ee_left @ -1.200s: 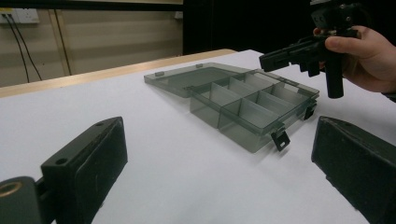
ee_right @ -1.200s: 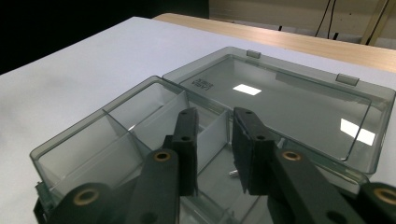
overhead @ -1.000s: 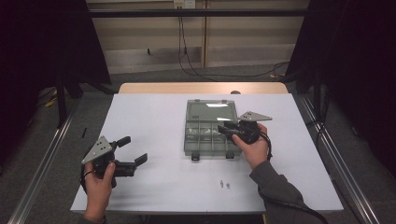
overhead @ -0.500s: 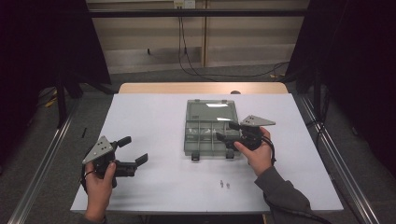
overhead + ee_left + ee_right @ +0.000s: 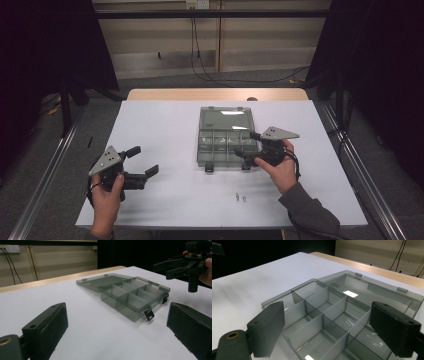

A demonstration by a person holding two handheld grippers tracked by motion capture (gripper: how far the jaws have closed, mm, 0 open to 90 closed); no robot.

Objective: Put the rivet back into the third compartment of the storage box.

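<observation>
While its jaws have just been opening, right gripper hovers empty over organizer box.

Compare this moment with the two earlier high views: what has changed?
The right gripper drew back from over the organizer box toward its near right edge, and its jaws have just been opening, nothing between them. The left gripper, the box with its lid open and the small screws stayed put.

Right gripper drawn back from organiser box, jaws just opened, empty.
</observation>
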